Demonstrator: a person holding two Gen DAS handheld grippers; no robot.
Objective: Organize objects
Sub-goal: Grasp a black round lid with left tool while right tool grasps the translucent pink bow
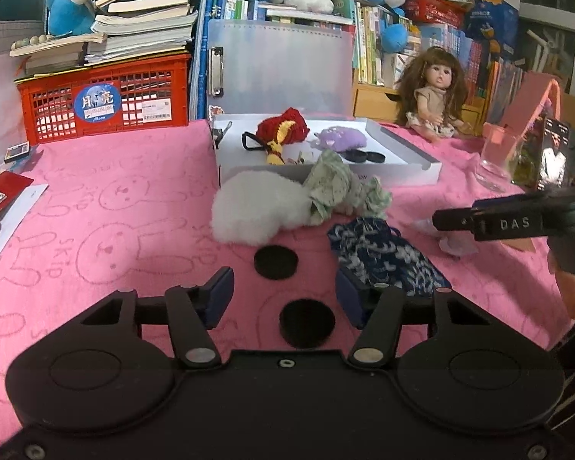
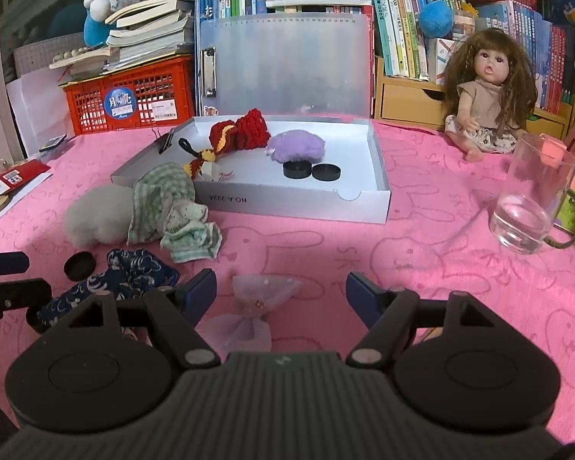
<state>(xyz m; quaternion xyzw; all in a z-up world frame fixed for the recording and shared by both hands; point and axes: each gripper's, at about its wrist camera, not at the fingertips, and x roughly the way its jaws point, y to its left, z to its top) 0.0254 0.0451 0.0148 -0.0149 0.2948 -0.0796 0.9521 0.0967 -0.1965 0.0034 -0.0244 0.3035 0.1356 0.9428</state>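
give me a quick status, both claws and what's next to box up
Left claw open over a black disc. Right claw open over a sheer bow. White box ahead, nothing blocking.

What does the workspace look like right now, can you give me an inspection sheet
Surface: pink bunny-print cloth, wrinkled.
Job's things: white box holds red knit toy, purple plush and two black discs. Outside it: white fluffy ball, green cloth, blue patterned pouch, two black discs, sheer pink bow.
Clutter: doll, glass mug.
Grippers: left hand-held gripper open over a disc; right hand-held gripper open over the bow.
Cables: nothing seen.
Surroundings: red crate, books, plush toys.
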